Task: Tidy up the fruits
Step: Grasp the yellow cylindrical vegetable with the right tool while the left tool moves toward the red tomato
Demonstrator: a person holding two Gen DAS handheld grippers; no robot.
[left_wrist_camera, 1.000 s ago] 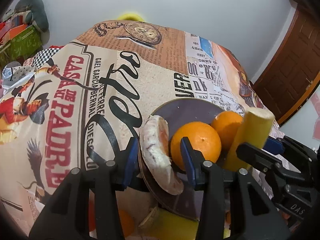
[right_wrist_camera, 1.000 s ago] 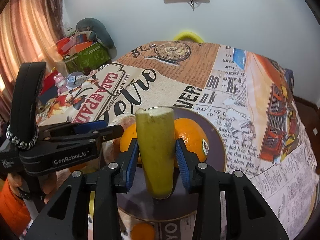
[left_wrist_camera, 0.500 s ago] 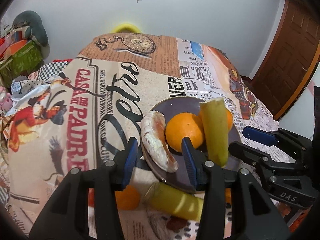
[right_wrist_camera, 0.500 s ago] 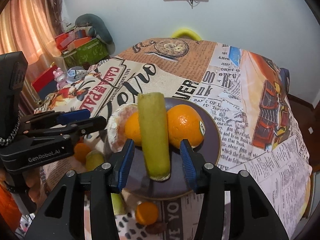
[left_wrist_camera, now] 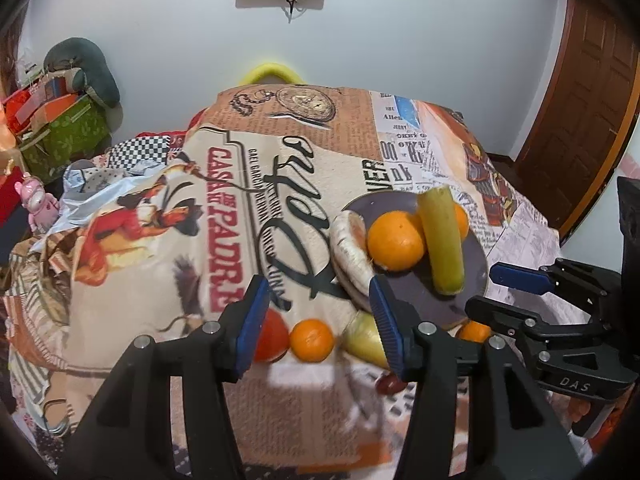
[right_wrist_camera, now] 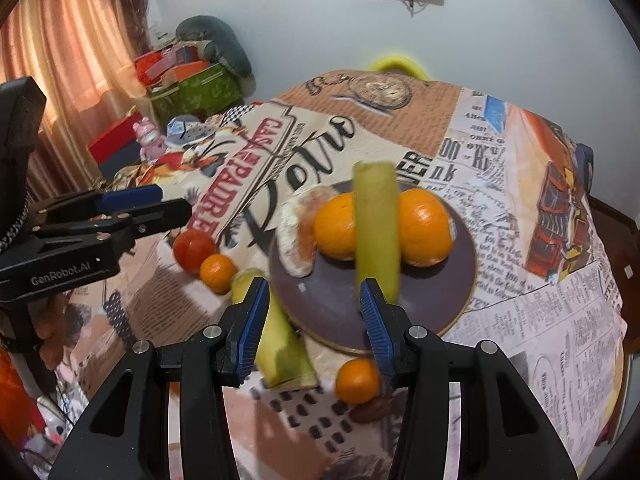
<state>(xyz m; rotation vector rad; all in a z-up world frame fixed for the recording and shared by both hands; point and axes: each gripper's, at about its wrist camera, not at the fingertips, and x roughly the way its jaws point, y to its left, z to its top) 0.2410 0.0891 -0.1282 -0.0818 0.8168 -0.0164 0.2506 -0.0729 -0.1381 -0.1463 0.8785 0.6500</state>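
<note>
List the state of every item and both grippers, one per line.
Left gripper: open, empty, jaws just opened further.
Right gripper: open, empty.
Plate: on the tablecloth, loaded.
Green banana piece: on plate, leaning on two oranges.
Peeled segment: on plate's rim.
Small orange: off plate.
Tomato: off plate.

Two wrist views (downward), sharing plate [left_wrist_camera: 476, 256]

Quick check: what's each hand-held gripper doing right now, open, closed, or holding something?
Left hand-held gripper: open, holding nothing, jaws just opening.
Right hand-held gripper: open, holding nothing.
</note>
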